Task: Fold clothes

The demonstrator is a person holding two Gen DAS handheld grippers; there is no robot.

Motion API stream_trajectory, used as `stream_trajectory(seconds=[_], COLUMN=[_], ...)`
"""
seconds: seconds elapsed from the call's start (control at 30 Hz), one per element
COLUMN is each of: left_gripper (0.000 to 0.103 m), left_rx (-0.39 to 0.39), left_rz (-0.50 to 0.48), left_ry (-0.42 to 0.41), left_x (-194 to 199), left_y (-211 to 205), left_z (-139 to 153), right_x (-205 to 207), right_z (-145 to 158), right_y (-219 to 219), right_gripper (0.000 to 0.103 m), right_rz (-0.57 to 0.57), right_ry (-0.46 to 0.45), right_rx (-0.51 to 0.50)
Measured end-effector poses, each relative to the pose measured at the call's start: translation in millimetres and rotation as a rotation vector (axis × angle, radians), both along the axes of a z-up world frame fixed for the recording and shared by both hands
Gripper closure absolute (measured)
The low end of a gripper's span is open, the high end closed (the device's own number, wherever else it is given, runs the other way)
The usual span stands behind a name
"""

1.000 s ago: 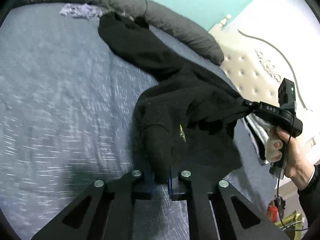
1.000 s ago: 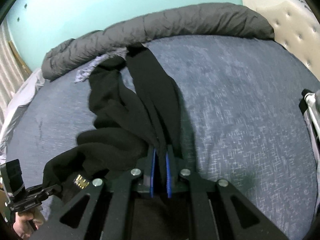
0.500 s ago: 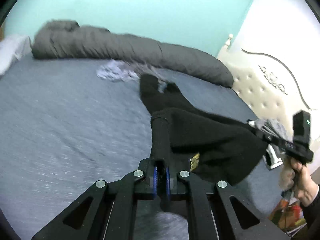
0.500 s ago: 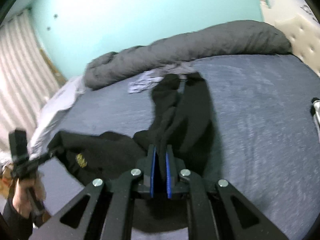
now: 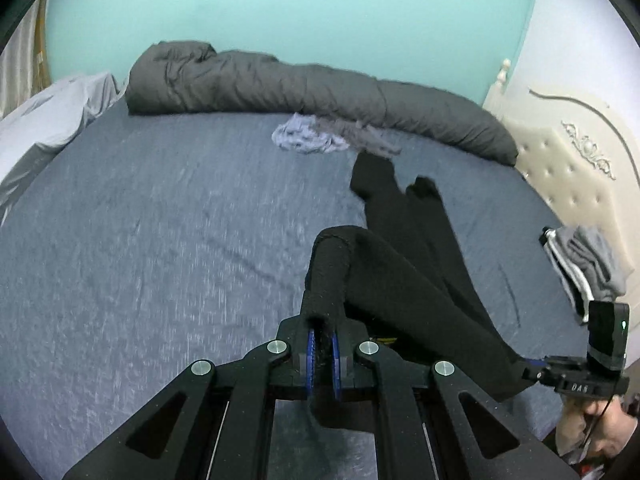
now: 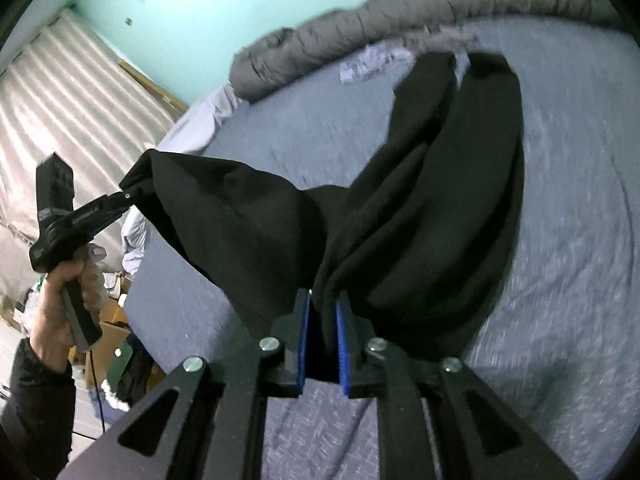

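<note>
Item 1: my left tool (image 5: 321, 354), pads nearly closed, pinching one edge of the black trousers (image 5: 404, 276). Item 2: my right tool (image 6: 323, 346), likewise clamped on the other edge. Trousers hang stretched between both, legs trailing far across the blue-grey bed (image 5: 160, 220). Far: rolled grey duvet (image 5: 304, 88). Right: a pile of grey clothes (image 5: 588, 264).

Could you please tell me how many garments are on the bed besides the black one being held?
2, as far as I can see: a crumpled light grey garment beside the rolled duvet, and a grey-and-white garment near the headboard. Others may be hidden.
</note>
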State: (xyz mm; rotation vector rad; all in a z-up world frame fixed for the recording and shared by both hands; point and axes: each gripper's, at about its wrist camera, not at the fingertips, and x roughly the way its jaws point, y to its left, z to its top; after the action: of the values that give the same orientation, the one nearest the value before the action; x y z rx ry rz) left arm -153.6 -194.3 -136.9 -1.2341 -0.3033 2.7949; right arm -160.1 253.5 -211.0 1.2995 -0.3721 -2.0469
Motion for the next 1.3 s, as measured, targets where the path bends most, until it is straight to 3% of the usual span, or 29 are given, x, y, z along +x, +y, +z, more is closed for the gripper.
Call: stream_trajectory(seconds=[0.07,0.17,0.2,0.27,0.47,0.73,1.0,1.07,1.1,1.13,1.2,1.3], left_gripper=[0.097,0.097,0.097,0.097,0.097,0.097,0.097,0.097,0.097,0.097,0.097,0.097], left_rx=[-0.004,0.005,0.008,0.016,0.021,0.042,0.050,0.056,0.059,0.061,0.065,0.065], left_rz=[0.003,0.018,0.023,0.034,0.036,0.020,0.010,0.012,0.014,0.015,0.018,0.020], left_ry=[-0.013,-0.025,-0.029,-0.037,-0.051,-0.069,-0.095,-0.101,-0.104,-0.105,-0.107,-0.107], left_x=[-2,-8,-11,-15,-26,-46,-64,-67,-68,-69,-69,-68], left_y=[-1,-7,-9,-13,-16,-21,-23,-24,-24,-24,-23,-23], left_z=[-12,-23,-27,-35,-47,-63,-85,-89,-92,-92,-93,-88], right_x=[-8,-22,-26,-32,-78,-152,-187,-189,-190,-190,-191,-185], right_z=[-4,-2,-1,-2,-36,-76,-102,-104,-105,-107,-111,-100], right_y=[16,48,59,78,109,100,76,71,69,66,59,58], right_gripper=[0.075,0.069,0.059,0.050,0.044,0.040,0.039,0.044,0.058,0.063,0.085,0.093], right_rz=[-0.026,-0.089,-0.112,-0.168,-0.289,-0.343,-0.354,-0.350,-0.343,-0.330,-0.305,-0.298], right_ry=[-0.012,-0.001,0.002,0.005,-0.055,-0.135,-0.131,-0.103,-0.092,-0.091,-0.089,-0.048], right_rx=[-0.005,-0.011,-0.008,0.025,0.124,0.057,0.070,0.091,0.097,0.096,0.094,0.106])
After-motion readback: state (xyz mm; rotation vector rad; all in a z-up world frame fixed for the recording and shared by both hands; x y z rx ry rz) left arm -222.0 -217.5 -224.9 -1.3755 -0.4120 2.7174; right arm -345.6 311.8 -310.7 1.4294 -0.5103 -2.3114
